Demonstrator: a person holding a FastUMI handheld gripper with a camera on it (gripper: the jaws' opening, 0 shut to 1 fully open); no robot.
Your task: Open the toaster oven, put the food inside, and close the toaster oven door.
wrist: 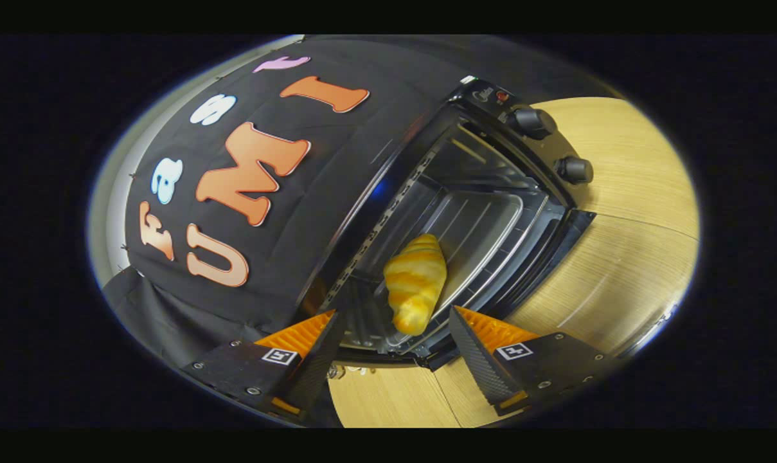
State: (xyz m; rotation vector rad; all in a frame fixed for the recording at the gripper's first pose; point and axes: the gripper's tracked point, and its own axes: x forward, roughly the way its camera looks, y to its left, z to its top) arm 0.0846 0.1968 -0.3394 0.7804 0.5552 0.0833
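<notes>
Your jaws stand apart and empty, with the croissant (415,283) lying just beyond them on the tray (484,222) inside the open toaster oven (523,138). Judging by that, closing comes next: back out straight, catch the door's edge, and swing it shut gently so the food stays put.

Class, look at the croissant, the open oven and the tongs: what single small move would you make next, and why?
Probably draw the tongs back from the oven and go for its door. The croissant already lies on the tray inside, just ahead of the fingers, which stand open and apart from it. Only closing seems left to do.
</notes>
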